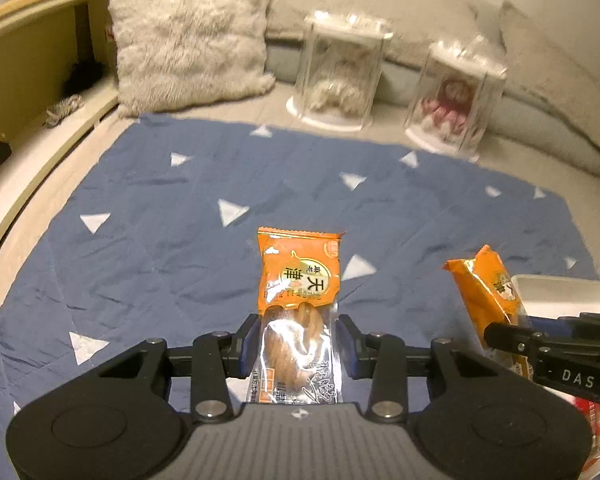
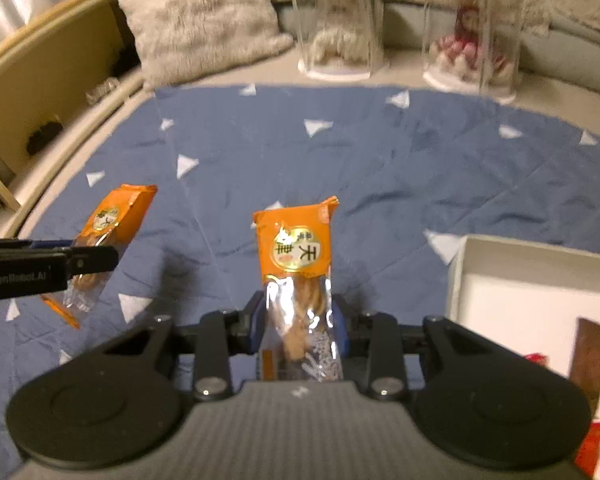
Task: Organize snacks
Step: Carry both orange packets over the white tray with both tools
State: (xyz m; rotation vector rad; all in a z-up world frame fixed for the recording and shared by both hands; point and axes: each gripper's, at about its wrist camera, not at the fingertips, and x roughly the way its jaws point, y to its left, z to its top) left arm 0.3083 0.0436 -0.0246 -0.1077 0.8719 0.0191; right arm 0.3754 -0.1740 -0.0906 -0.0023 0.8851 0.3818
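My left gripper (image 1: 298, 344) is shut on an orange-and-clear snack packet (image 1: 298, 280) with a twisted pastry inside, held above the blue cloth (image 1: 180, 240). My right gripper (image 2: 298, 320) is shut on a second packet of the same kind (image 2: 296, 248). Each view shows the other gripper from the side. The right gripper (image 1: 500, 336) and its packet (image 1: 486, 288) appear at the right edge. At the left edge are the left gripper (image 2: 100, 258) and its packet (image 2: 112, 220). A white box (image 2: 456, 276) stands at the right with some red and brown snacks in it.
Two clear display cases with dolls (image 1: 340, 68) (image 1: 456, 92) stand beyond the cloth. A fluffy pillow (image 1: 188, 32) lies at the back left and grey cushions (image 1: 380, 4) run along the back. A wooden shelf unit (image 1: 32, 72) borders the left side.
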